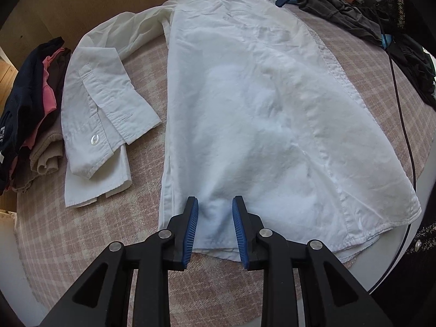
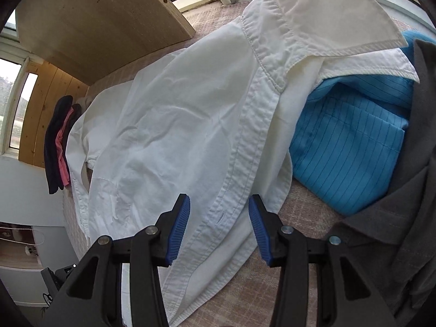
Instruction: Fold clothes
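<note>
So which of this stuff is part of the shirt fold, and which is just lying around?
Job in hand:
white shirt
left gripper
right gripper

Lying about:
stack of folded clothes
blue striped garment
grey garment
black cable

Black cable, wooden board

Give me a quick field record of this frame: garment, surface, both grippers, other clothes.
garment: white button-up shirt spread flat, one sleeve folded back beside it
surface: pink checked cloth
left gripper: open, over the hem
right gripper: open, over the button placket near the collar
folded stack: beside the sleeve
blue striped garment: beside the collar
</note>
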`<state>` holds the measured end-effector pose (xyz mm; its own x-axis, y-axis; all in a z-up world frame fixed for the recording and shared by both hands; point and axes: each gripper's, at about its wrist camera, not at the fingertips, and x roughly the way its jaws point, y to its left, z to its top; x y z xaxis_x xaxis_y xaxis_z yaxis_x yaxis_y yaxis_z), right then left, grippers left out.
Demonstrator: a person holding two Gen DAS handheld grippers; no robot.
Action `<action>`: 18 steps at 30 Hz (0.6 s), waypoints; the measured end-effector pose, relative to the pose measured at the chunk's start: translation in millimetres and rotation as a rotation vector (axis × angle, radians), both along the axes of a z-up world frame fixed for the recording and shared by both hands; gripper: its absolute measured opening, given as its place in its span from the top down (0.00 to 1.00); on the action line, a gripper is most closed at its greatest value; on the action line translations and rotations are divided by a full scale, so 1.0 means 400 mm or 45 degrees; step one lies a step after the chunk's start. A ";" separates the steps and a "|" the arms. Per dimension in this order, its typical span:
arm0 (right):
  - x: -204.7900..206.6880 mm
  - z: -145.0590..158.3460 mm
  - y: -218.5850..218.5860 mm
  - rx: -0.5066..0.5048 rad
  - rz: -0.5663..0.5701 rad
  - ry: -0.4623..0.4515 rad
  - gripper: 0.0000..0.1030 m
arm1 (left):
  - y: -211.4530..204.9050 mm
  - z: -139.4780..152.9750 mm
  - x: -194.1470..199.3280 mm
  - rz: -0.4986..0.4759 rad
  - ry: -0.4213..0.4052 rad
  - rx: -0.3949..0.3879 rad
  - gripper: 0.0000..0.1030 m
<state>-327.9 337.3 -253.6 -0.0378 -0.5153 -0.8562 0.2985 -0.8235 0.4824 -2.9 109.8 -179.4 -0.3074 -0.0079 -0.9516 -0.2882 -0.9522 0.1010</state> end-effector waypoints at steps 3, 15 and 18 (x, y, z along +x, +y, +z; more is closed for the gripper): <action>0.006 0.004 -0.011 0.024 0.022 0.036 0.65 | 0.009 0.017 0.007 -0.002 -0.007 -0.019 0.76; -0.013 0.090 0.093 0.021 -0.087 0.147 0.78 | 0.019 0.084 0.045 -0.018 -0.027 -0.014 0.75; -0.047 0.124 0.092 0.066 -0.140 0.248 0.47 | 0.025 0.099 0.056 -0.029 -0.037 -0.024 0.75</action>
<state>-346.8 374.2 -204.0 -0.2586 -0.4548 -0.8522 0.2894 -0.8782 0.3808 19.3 120.0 -139.8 -0.2800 -0.0192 -0.9598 -0.3131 -0.9433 0.1102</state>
